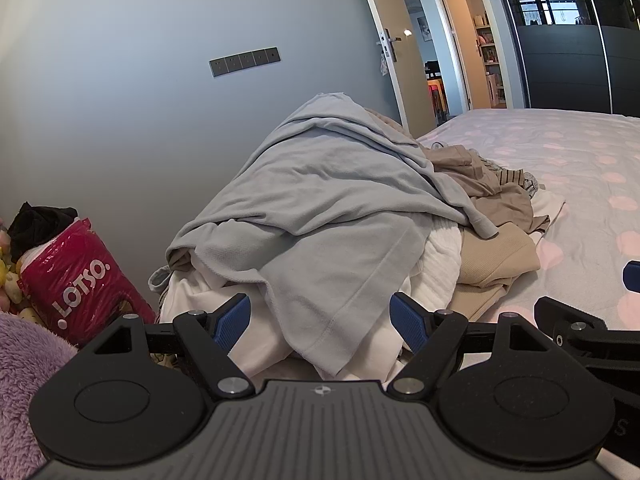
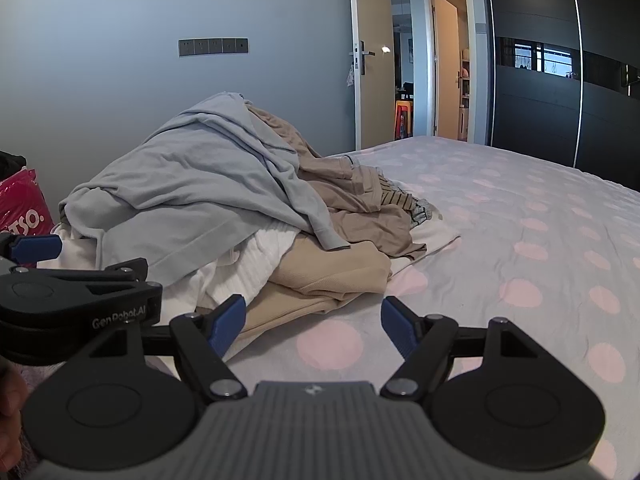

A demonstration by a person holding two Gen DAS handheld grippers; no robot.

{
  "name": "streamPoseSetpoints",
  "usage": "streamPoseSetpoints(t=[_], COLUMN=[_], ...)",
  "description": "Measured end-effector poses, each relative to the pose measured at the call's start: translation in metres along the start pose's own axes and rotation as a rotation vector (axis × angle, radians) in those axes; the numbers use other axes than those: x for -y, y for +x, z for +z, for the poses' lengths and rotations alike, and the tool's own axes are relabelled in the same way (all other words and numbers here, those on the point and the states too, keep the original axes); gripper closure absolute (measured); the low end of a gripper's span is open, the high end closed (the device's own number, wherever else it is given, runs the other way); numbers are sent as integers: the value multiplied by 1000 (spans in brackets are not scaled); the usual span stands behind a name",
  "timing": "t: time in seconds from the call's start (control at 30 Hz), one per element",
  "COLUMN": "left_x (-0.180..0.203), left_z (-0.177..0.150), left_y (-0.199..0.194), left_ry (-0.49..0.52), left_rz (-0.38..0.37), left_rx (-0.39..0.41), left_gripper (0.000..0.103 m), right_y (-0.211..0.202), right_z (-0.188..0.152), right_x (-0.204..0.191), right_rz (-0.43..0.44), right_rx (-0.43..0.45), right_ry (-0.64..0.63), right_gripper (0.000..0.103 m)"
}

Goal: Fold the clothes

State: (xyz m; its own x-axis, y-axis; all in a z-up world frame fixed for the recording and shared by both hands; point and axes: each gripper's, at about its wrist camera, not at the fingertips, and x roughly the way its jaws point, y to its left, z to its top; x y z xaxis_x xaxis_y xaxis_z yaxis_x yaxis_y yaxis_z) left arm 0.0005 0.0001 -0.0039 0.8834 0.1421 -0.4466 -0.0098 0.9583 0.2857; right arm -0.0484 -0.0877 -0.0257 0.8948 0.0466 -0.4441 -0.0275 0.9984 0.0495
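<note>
A pile of clothes lies on the bed against the wall. On top is a light blue-grey garment, also in the right wrist view. Under it lie white garments and beige ones. A striped piece shows at the pile's far side. My left gripper is open, its fingers on either side of the blue-grey garment's hanging hem, not closed on it. My right gripper is open and empty above the bedsheet just right of the pile's beige edge.
The bed has a pale sheet with pink dots and stretches to the right. A red LOTSO bag and a purple fluffy item lie left of the pile. A grey wall is behind; an open door and dark wardrobe stand beyond.
</note>
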Motion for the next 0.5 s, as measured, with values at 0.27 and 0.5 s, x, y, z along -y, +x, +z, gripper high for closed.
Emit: streamPoseSetpoints(t=[0.27,0.5], left_x=[-2,-9], left_z=[0,-2], left_y=[2,6], left_ry=[-1,-9], left_rz=[-2,-25], left_rx=[-6,-27], left_gripper=[27,27], right_y=[1,2], right_z=[0,1], right_x=[-1,-4], right_rz=[4,7], right_rx=[-3,-5], right_ry=[-1,-10], right_gripper=[26,26])
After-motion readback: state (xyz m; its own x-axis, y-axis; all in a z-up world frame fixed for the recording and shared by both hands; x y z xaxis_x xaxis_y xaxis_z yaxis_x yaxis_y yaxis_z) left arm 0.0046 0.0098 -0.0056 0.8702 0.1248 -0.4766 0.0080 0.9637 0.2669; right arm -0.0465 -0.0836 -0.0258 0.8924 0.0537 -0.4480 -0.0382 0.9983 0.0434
